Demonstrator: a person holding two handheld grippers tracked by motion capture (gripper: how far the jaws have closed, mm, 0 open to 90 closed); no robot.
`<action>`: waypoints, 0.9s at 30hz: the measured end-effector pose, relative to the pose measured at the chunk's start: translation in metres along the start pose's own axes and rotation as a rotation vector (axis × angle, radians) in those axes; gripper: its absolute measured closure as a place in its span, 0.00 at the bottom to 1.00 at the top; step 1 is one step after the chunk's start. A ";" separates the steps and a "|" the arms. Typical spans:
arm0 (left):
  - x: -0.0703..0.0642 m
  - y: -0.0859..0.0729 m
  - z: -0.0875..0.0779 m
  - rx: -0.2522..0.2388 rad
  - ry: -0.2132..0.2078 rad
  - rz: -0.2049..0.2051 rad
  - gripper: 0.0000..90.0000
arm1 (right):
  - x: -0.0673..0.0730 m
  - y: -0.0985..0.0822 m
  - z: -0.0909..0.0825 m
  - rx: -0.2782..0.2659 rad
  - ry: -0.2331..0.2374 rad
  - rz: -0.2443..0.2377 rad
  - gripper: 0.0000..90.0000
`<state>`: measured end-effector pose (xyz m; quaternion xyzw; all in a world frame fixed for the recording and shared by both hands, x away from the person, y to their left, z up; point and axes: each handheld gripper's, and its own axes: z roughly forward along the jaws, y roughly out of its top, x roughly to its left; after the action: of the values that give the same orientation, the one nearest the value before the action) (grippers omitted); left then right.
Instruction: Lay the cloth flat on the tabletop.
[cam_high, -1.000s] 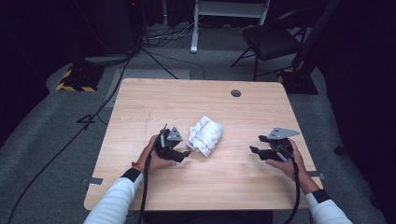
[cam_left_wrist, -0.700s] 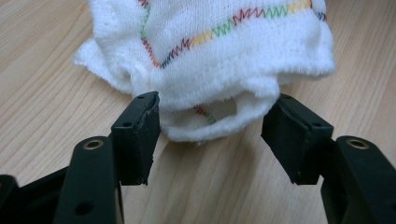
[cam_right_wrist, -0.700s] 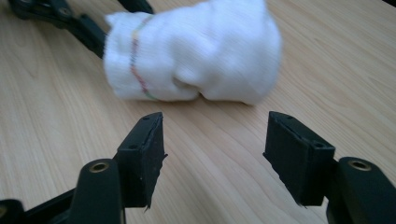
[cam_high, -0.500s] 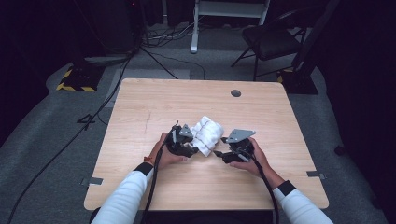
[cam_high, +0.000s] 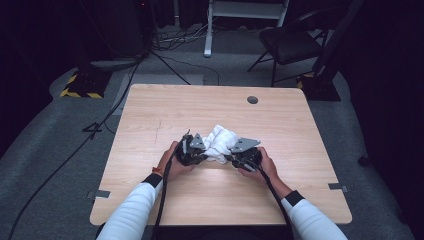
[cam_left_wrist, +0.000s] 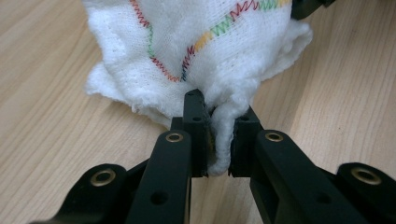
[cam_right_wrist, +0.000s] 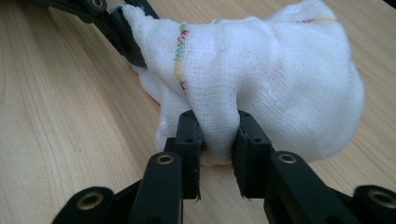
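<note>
A crumpled white cloth (cam_high: 220, 142) with multicoloured zigzag stitching lies bunched on the wooden table (cam_high: 150, 115). My left gripper (cam_high: 199, 156) sits at its left side; its jaws have just been closing and now pinch a fold of the white cloth (cam_left_wrist: 210, 51), as the left gripper view (cam_left_wrist: 219, 140) shows. At the cloth's right side my right gripper (cam_high: 231, 159) has also just been closing, and its jaws squeeze a thicker fold of the white cloth (cam_right_wrist: 261, 70) in the right gripper view (cam_right_wrist: 217, 140). The left gripper's jaws reach the cloth's far corner in the right gripper view.
A round cable hole (cam_high: 252, 99) sits near the table's far edge. Beyond the table stand a dark chair (cam_high: 290, 40), a white stand (cam_high: 245, 15) and cables on the grey floor. Bare wood surrounds the cloth on all sides.
The right hand swept in from the table's right side to the cloth. Both grippers, open a second ago, have closed onto folds of the cloth.
</note>
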<state>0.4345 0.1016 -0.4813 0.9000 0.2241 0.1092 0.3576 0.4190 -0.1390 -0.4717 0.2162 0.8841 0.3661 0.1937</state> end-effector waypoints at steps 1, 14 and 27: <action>0.000 0.000 0.000 0.000 0.000 0.000 0.90 | 0.000 0.000 0.000 0.000 0.000 0.000 0.83; -0.002 -0.001 -0.020 -0.047 0.015 -0.009 0.91 | -0.018 -0.008 -0.033 -0.065 -0.020 0.054 1.00; -0.015 0.005 -0.019 -0.057 -0.022 0.028 0.91 | -0.006 0.002 -0.042 -0.149 0.075 0.028 0.66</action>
<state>0.4158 0.1027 -0.4646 0.8937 0.2043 0.1104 0.3839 0.4035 -0.1640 -0.4418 0.1995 0.8580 0.4414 0.1708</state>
